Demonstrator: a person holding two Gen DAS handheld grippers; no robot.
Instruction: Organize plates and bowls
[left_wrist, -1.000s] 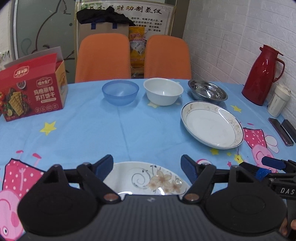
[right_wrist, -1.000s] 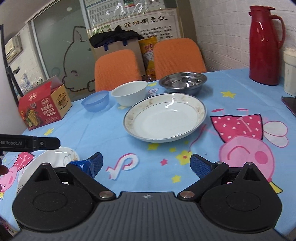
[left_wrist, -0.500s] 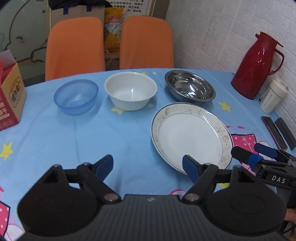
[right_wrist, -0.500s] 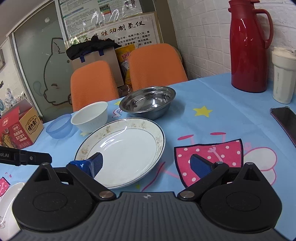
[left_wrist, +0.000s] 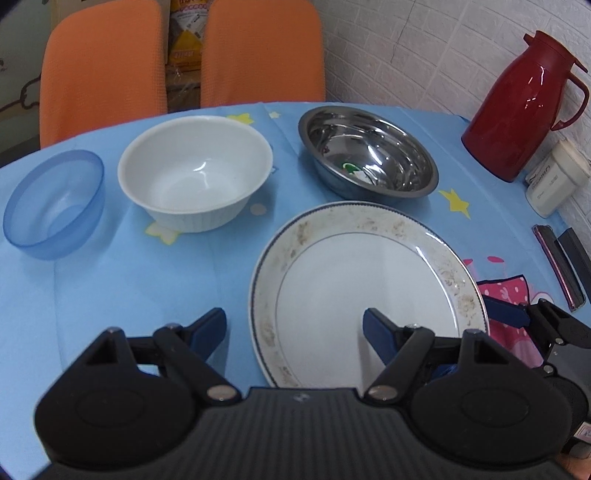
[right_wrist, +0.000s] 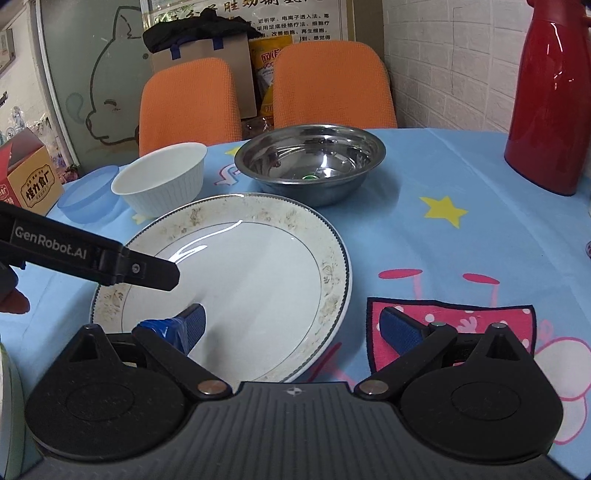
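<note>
Left wrist view: left tongs (left_wrist: 293, 326) spread, empty, straddling the plate's (left_wrist: 354, 280) rim at its 8 o'clock. Right tongs (right_wrist: 291, 325) likewise spread and empty over the rim at 5 o'clock. Plate lies flat on the surface (left_wrist: 140, 280); steel bowl (left_wrist: 369, 158) just beyond it at 12, white bowl (left_wrist: 195, 177) at 10, blue bowl (left_wrist: 53, 206) further left. Risks, as judged: glazed shallow rim may slip from a pinch; both tongs crowd one plate and could collide; a tilted lift may knock the steel bowl.
</note>
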